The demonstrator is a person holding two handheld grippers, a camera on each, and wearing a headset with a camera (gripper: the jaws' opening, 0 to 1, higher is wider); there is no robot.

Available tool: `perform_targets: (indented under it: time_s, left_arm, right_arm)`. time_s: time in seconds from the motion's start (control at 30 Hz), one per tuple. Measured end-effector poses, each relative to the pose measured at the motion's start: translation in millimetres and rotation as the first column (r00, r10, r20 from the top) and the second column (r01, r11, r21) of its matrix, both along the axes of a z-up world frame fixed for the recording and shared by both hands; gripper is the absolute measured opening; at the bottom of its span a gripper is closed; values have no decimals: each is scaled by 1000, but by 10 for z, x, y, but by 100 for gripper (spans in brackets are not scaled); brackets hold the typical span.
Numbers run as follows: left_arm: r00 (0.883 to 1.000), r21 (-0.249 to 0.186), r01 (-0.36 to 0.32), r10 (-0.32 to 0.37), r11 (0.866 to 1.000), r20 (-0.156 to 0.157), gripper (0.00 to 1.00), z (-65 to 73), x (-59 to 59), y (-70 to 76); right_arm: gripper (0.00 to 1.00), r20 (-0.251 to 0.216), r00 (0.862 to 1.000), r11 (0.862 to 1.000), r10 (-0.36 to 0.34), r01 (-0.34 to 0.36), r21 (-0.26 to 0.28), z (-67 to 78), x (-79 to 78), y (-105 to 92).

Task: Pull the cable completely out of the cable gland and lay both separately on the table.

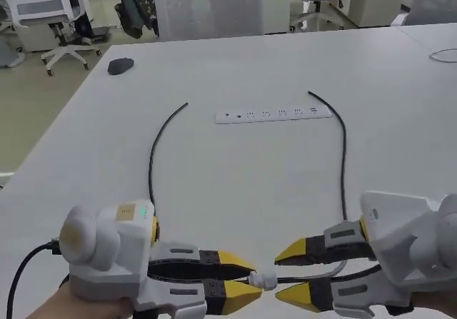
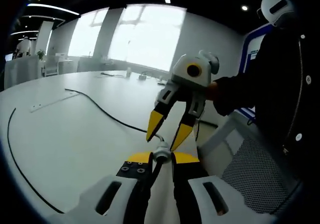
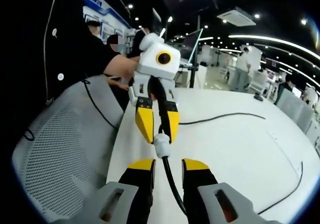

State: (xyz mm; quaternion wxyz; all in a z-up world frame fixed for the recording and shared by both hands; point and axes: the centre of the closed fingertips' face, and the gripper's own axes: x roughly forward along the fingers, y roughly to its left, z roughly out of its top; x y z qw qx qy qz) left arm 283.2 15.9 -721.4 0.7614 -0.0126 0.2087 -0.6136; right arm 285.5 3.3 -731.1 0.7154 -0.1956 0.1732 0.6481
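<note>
Now, at the near edge of the white bench [image 1: 235, 183], the left gripper [image 1: 255, 280] has its jaws clamped on the small white plastic cable gland [image 1: 265, 282]. The thin black cable [image 1: 343, 162] runs out of it, passing between the spread-open jaws of the right gripper [image 1: 280, 276].

Cable gland [image 1: 265, 282]: small, white/lt grey, round body, clamped at jaw tips of left gripper [image 1: 251, 281], above near edge of table [image 1: 235, 183]. Cable [image 1: 344, 169]: thin, black, still threaded thru gland. One side exits gland, passes between spread jaws of right gripper [image 1: 280, 276], then lies on table, running to free end at far side. Second black run lies to the left, lower end hidden behind left gripper.
</note>
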Motion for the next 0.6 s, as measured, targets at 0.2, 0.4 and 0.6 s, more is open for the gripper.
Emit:
perform_targets:
  time_s: [0.2, 0.4, 0.6]
  left_arm:
    - [1000, -8, -3, 3, 1000, 14, 15, 38, 10, -10]
    - [1000, -4, -2, 2, 1000, 31, 15, 54, 13, -25]
    - [999, -16, -37, 37, 999, 36, 15, 80, 74, 15]
  right_arm:
    - [3, 35, 999, 1000, 20, -20, -8, 3, 1, -6]
    - [0, 38, 999, 999, 26, -25, -26, -22, -2, -2]
    - [0, -36, 989, 988, -141, 138, -62, -45, 116, -193]
